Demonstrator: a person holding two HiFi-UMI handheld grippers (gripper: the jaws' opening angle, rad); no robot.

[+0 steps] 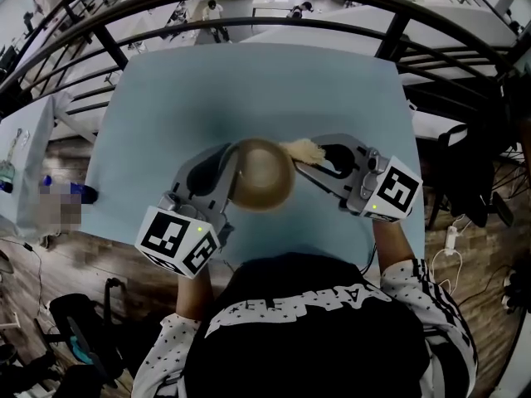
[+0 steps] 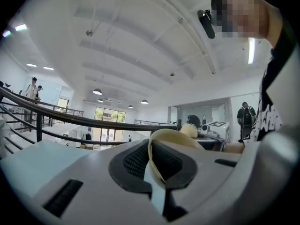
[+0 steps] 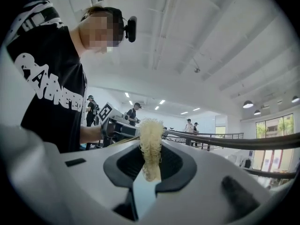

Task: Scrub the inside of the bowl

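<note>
A tan bowl (image 1: 262,173) is held up above the light blue table (image 1: 249,89), its mouth turned up toward the head camera. My left gripper (image 1: 228,166) is shut on the bowl's left rim; in the left gripper view the cream rim (image 2: 157,149) is pinched between the jaws. My right gripper (image 1: 319,162) is shut on a pale fibrous scrubber (image 1: 304,149), which sits at the bowl's upper right rim. Seen from the right gripper, the scrubber (image 3: 151,146) stands up between the jaws, with the left gripper (image 3: 123,129) just beyond it.
A black metal railing (image 1: 274,7) curves round the far side of the table. A second table edge at the left carries a bottle (image 1: 8,172). A dark chair (image 1: 469,172) and cables stand on the wood floor at the right.
</note>
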